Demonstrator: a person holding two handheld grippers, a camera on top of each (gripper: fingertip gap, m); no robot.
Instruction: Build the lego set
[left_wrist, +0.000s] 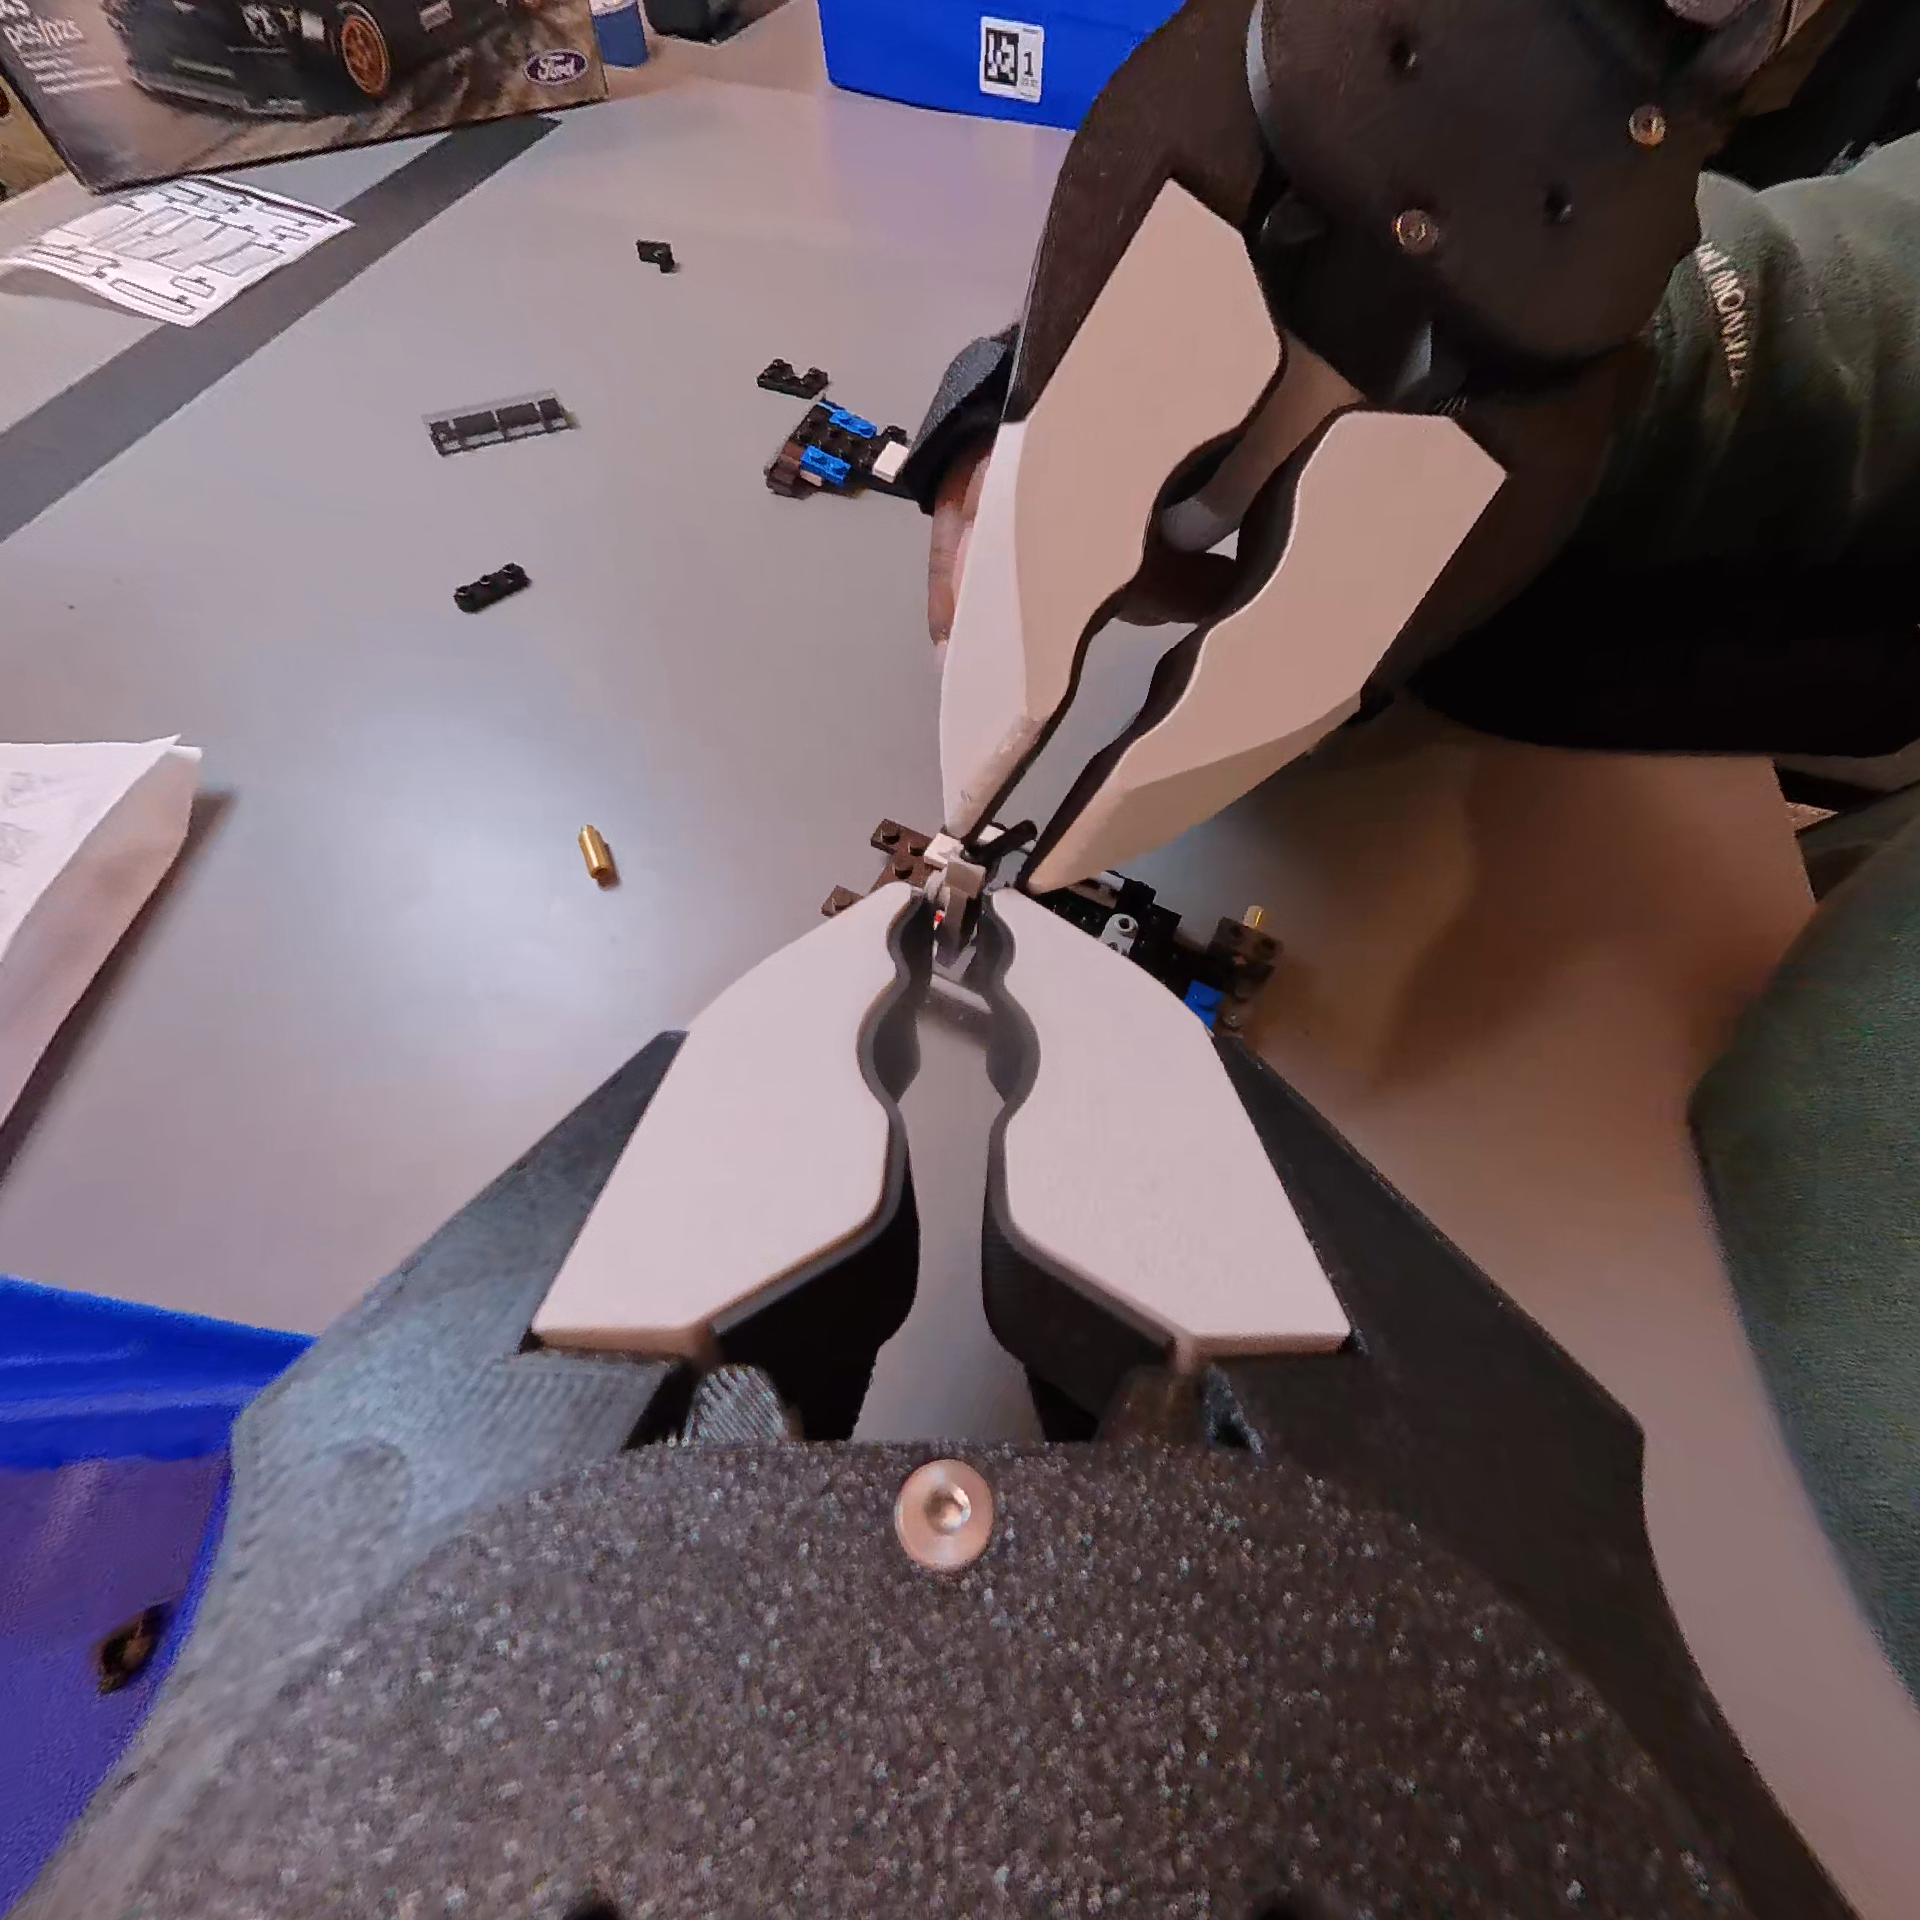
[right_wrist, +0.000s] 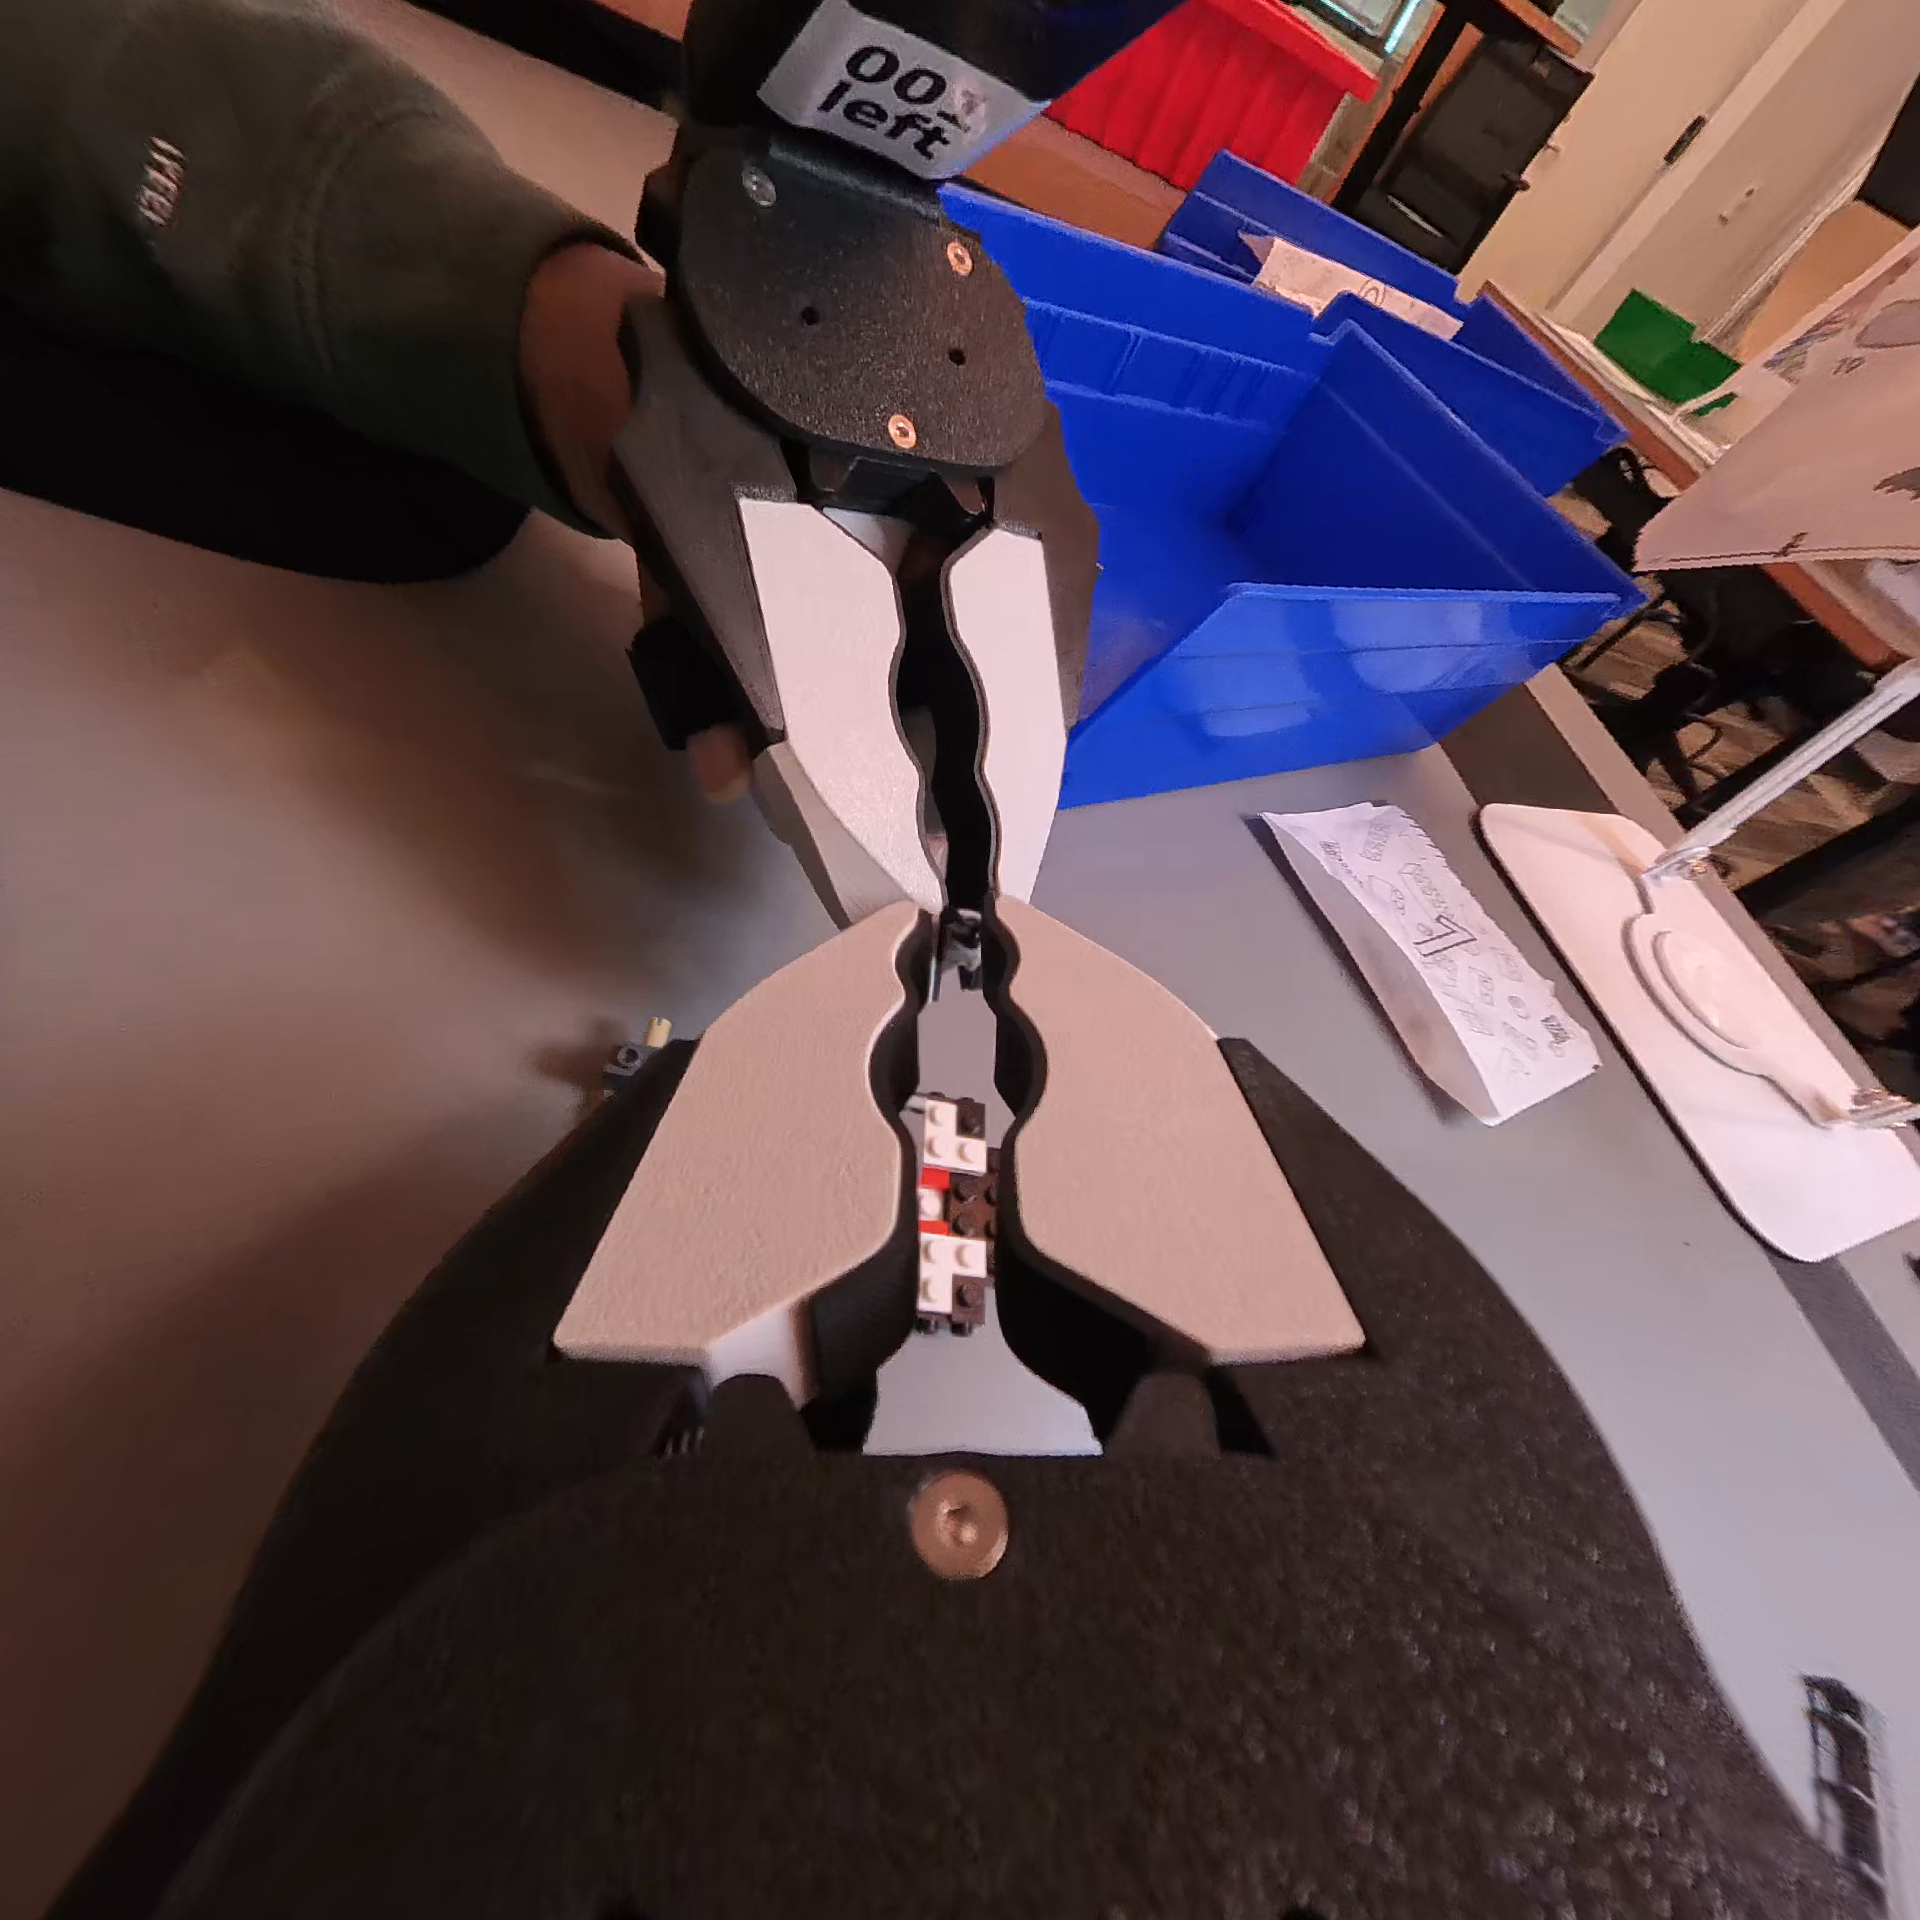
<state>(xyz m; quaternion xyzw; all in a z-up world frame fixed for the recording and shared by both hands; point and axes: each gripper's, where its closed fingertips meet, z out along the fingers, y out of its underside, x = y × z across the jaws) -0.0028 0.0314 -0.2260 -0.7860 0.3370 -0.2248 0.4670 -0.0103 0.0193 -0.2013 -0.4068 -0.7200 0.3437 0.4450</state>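
From the left wrist view the left gripper (left_wrist: 951, 904) pinches a small grey brick piece (left_wrist: 954, 891) over the table (left_wrist: 416, 987), light, rigid, slippery, meeting the right gripper (left_wrist: 1003, 857); in the right wrist view the right gripper (right_wrist: 961, 935) nips a small dark part (right_wrist: 961, 948) above the white-and-brown brick build (right_wrist: 954, 1216).

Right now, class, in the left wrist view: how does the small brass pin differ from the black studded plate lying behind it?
The brass pin is gold-coloured; the black plate is black. The pin is a smooth round cylinder; the plate is flat with studs on top. The pin lies nearer the camera, the plate farther back. Both lie loose on the grey table.
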